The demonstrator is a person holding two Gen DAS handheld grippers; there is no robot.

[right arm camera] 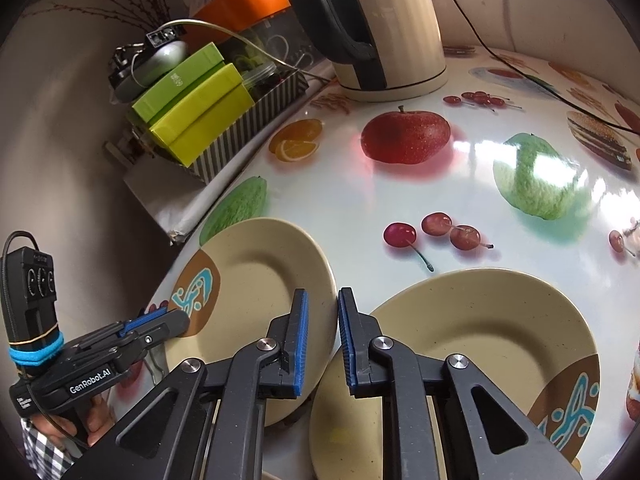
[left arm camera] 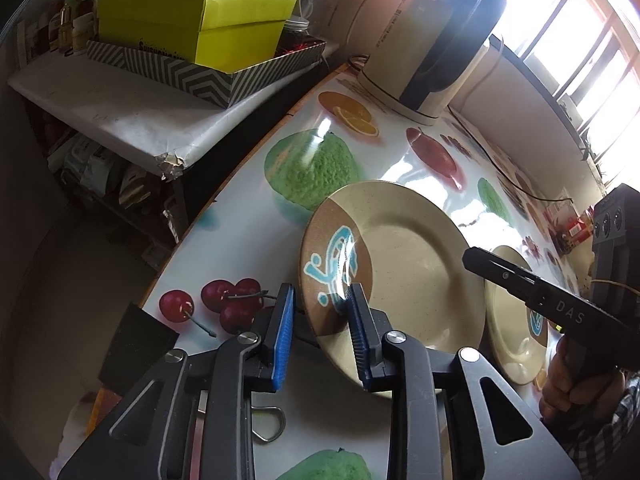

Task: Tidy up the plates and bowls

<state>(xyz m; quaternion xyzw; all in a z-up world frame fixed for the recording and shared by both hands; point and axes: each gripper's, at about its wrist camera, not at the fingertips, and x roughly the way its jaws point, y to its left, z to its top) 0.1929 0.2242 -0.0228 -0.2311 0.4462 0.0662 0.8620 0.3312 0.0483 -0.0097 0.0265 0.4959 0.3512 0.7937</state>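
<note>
A beige plate point(left arm camera: 400, 248) with a brown patch and a blue motif lies on the fruit-print table point(left arm camera: 240, 240). My left gripper point(left arm camera: 320, 288) straddles its brown left rim. One blue pad rests on the upper face; the other stands just outside the edge with a small gap. My right gripper point(right arm camera: 323, 292) is shut on the opposite rim of this same plate point(right arm camera: 256, 272). A second matching plate point(right arm camera: 480, 332) lies beside it on the right, its left edge tucked under the first plate's rim. The right gripper point(left arm camera: 468, 258) also shows in the left wrist view.
A cream electric kettle point(right arm camera: 384, 20) stands at the back of the table, with a black cable point(right arm camera: 520, 76) trailing right. Green boxes point(left arm camera: 200, 24) sit in a striped tray on a lower shelf to the left. A person's hand point(left arm camera: 568, 380) holds the right gripper.
</note>
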